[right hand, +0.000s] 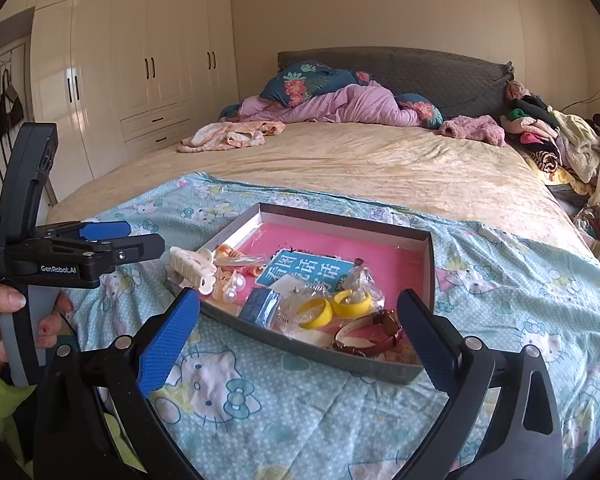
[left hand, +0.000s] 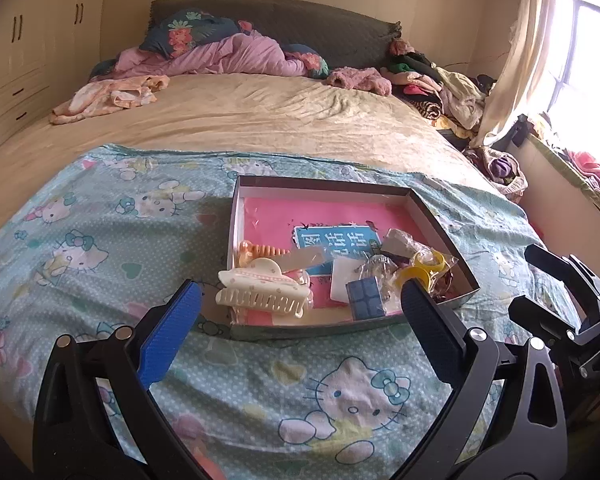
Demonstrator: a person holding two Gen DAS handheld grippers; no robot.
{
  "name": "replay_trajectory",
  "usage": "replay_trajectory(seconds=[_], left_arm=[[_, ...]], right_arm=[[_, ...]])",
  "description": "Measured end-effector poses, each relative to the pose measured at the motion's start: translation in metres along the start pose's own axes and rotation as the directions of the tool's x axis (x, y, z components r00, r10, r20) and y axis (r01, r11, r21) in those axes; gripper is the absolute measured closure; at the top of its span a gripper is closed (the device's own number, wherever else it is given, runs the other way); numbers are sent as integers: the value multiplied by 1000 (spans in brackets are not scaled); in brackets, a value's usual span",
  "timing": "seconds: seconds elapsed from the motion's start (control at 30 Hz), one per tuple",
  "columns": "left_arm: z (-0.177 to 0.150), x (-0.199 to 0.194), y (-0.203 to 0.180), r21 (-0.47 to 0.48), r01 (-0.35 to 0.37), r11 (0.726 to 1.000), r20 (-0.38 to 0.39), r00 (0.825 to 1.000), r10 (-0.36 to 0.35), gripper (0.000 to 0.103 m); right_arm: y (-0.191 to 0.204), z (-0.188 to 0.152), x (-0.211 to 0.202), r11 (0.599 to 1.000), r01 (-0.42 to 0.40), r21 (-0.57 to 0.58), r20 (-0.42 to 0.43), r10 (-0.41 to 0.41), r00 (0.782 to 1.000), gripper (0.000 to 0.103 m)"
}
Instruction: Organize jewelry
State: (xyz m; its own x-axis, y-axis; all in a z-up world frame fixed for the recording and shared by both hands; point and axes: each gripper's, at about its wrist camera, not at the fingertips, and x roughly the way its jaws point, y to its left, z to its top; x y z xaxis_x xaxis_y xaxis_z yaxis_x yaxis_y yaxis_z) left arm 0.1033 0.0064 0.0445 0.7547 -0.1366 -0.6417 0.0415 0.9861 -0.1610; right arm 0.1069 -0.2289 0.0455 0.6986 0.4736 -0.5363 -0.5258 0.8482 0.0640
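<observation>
A shallow grey box [left hand: 324,186] [right hand: 342,218] with a pink lining lies on a Hello Kitty cloth on the bed. In it lie a cream hair claw [left hand: 262,290] [right hand: 190,266], an orange clip [left hand: 252,250], a small blue box [left hand: 366,298] [right hand: 260,306], yellow rings in a clear bag [left hand: 424,266] [right hand: 334,306] and a watch with a red-brown strap [right hand: 374,330]. My left gripper [left hand: 300,304] is open just short of the box's near edge. My right gripper [right hand: 298,312] is open at the box's near corner. Both are empty.
The Hello Kitty cloth [left hand: 100,240] [right hand: 520,280] covers the bed's near end. Bedding [left hand: 220,52] and piled clothes [left hand: 432,84] lie at the far end. A white wardrobe [right hand: 140,60] stands on the left. The other gripper shows at the right edge [left hand: 568,304] and left edge [right hand: 60,252].
</observation>
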Motion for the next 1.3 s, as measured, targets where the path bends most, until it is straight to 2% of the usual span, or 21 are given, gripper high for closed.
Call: replay_trajectory(seconds=[0.13, 0.5, 0.8, 1.3], left_arm=[[-17, -13, -5, 16, -23, 1000, 10, 1000, 23, 10], [-61, -38, -8, 0, -15, 1000, 1, 1000, 15, 10], [-74, -47, -10, 5, -9, 1000, 7, 1000, 9, 10], [-78, -48, -12, 0, -7, 1000, 1, 1000, 7, 10]], right_arm=[[4, -11, -15, 1000, 11, -2, 6, -11, 1000, 5], [12, -47, -33, 997, 58, 49, -14, -57, 998, 5], [20, -68, -35, 994, 64, 91, -44, -61, 997, 5], [21, -70, -37, 993, 53, 107, -60, -47, 997, 5]])
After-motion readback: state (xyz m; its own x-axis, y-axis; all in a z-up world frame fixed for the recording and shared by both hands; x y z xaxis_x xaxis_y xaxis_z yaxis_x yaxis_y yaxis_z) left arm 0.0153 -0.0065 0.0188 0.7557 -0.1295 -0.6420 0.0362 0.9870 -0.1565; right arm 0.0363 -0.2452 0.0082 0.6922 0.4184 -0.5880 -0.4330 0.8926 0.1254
